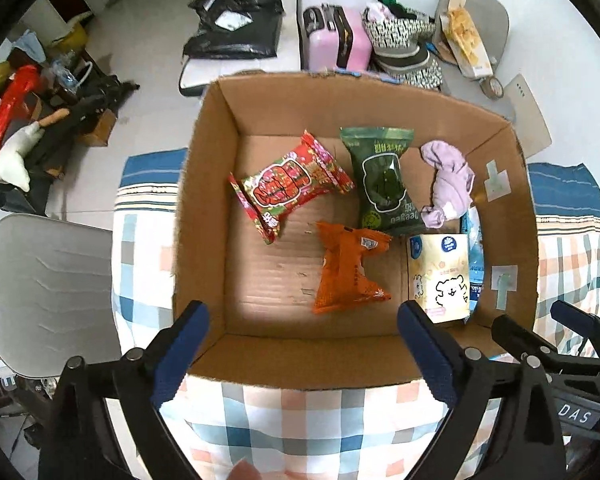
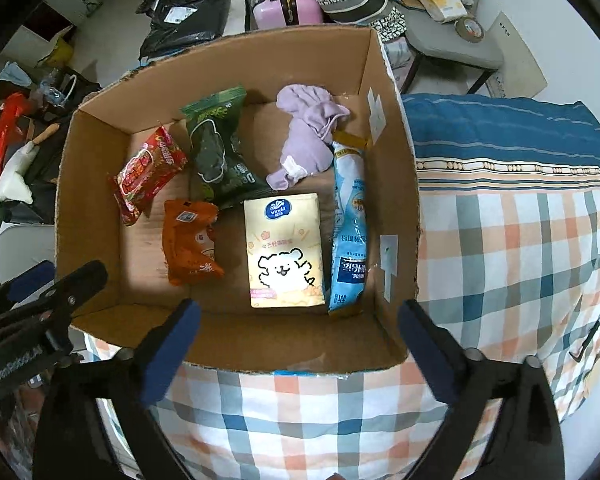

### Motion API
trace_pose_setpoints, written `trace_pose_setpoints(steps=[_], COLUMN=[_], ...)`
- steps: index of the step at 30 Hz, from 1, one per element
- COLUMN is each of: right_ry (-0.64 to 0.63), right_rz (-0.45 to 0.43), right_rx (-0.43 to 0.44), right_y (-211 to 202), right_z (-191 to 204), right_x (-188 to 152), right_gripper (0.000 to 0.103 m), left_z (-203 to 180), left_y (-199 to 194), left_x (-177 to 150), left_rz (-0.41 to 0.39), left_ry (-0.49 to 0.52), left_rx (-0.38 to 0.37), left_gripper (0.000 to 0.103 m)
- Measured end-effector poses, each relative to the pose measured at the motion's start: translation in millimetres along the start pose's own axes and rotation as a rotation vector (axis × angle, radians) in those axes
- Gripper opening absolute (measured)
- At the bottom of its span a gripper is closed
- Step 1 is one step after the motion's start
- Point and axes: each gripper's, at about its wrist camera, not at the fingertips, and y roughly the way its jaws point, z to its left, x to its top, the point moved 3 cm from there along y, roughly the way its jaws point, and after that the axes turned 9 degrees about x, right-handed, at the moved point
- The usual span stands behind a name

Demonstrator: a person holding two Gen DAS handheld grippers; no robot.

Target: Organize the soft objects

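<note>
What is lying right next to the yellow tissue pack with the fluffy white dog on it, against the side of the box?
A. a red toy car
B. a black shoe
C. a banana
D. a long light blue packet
D: a long light blue packet lies between the tissue pack and the wall of the cardboard box.

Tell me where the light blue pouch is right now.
In the right wrist view, the light blue pouch lies inside the cardboard box, along its right wall, just right of the tissue pack and below the lilac cloth.
</note>
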Motion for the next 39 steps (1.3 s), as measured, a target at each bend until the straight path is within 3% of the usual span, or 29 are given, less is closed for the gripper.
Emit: trace_pose_setpoints(steps=[10,15,27,39], right_ry=[-0.029,-0.048,-0.125,-0.171], right_rz=[-0.068,-0.118,-0.326,-0.437], right_rx=[0.004,0.011,0.064,0.076], right_y=[-30,-55,-170,-256], right_z=[9,14,31,43], right_x=[-20,-40,-120,-186], right_gripper=[0.103,0.103,0.103,0.103], left_z=[9,18,31,38], left_y=[-37,-78,-197,-254], left_x=[-24,-47,-118,-170], left_rz=[-0.077,-0.155,-0.366,-0.411], left_ry=[-0.036,-0.074,-0.095,-0.126], left_rx=[0.015,0.013,0.095,0.06], left_gripper=[0.096,0.096,0.096,0.096])
